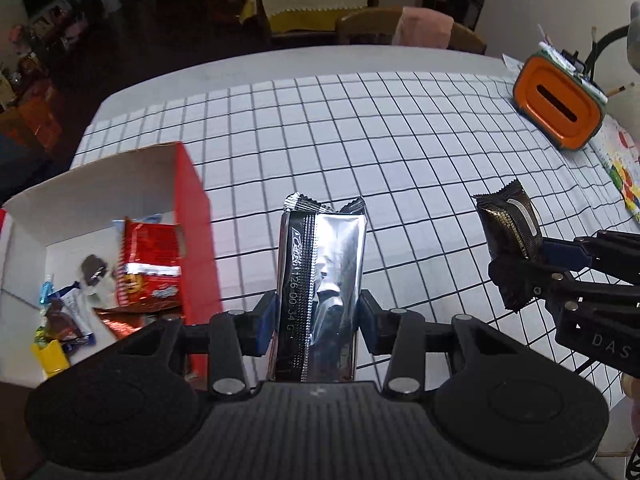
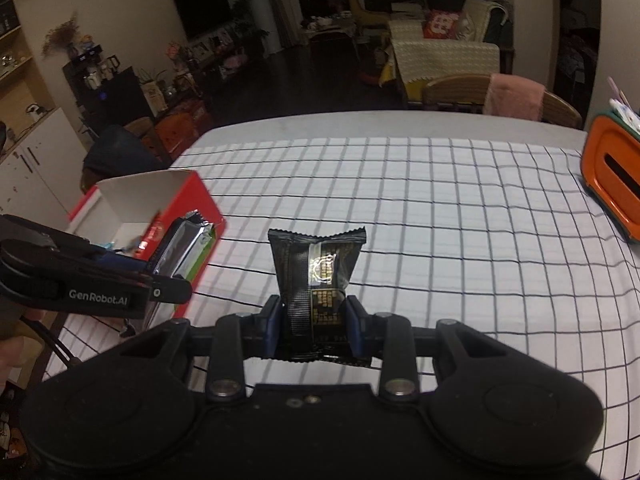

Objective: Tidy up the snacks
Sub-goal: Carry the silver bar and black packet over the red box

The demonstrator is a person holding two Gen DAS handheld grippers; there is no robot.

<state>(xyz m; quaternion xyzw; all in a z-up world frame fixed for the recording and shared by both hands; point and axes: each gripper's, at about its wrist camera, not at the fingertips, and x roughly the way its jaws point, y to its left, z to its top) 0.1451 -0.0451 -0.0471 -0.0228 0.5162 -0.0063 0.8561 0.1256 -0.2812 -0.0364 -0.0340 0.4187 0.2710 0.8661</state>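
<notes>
**Two Grippers, Two Wrapped Snacks Above the Checked Table**

While the left wrist camera looks down over a grid-patterned tablecloth, the left gripper has its jaws partly closed on a silver foil snack bar, the blue pads pressing both long sides of the wrapper. The bar stands upright between the fingers, its crimped end pointing far across the table. To the left, near the camera, sits a red box with a white interior, open at the top and holding a red snack packet among smaller wrapped sweets. At the right edge, the right gripper pinches a dark gold-printed snack pack, held clear of the cloth. Far right on the table stands an orange container with a dark slot.

Seen from the right wrist camera, the right gripper has its jaws drawn close together on the dark snack pack, which rises upright between the pads with its crimped top far from the lens. At left, the left gripper enters from the edge carrying the silver bar, just in front of the red box. A hand shows dimly at the lower left edge. The orange container sits at the far right, and a wooden chair draped with pink cloth stands beyond the table.
</notes>
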